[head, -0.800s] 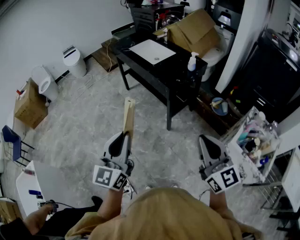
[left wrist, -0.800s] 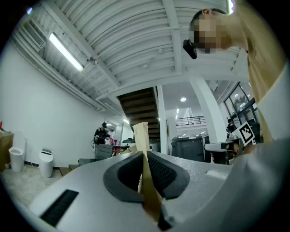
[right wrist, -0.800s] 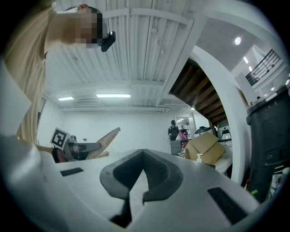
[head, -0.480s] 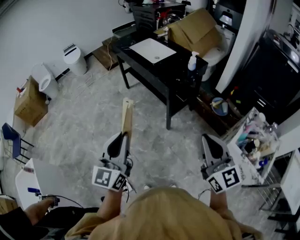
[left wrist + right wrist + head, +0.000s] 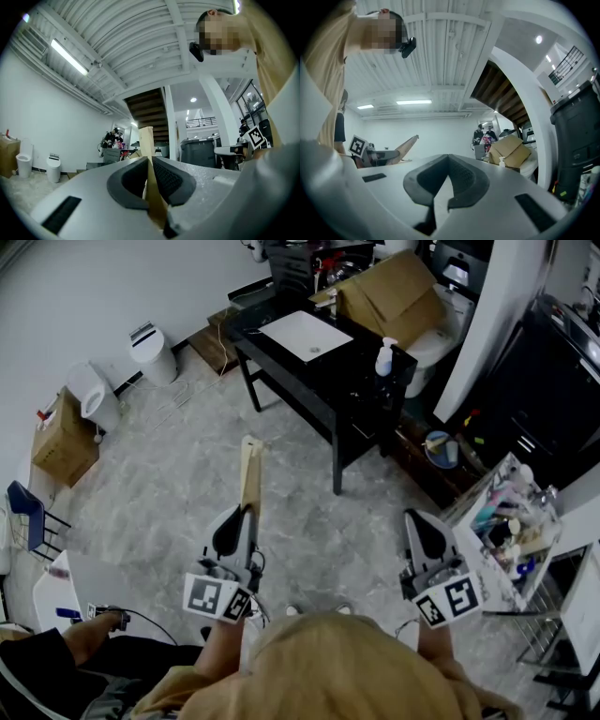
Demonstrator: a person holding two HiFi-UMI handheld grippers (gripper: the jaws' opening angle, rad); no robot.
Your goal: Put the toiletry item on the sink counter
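Head view: dim and flat, with only soft shadows on the grey marbled floor (image 5: pixel 187 474); the corners darken.
Gripper views: brighter, lit by a long white ceiling tube light (image 5: pixel 69 56); fisheye bending, black rims.
Focus: the grey left gripper (image 5: pixel 149 158) blurs close to the lens.

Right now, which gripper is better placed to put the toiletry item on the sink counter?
Left: the left gripper clamps the long tan toiletry item; the right gripper is shut and empty.

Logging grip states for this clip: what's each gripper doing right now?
Left gripper: closed on a long, flat, tan strip.
Right gripper: closed, empty.
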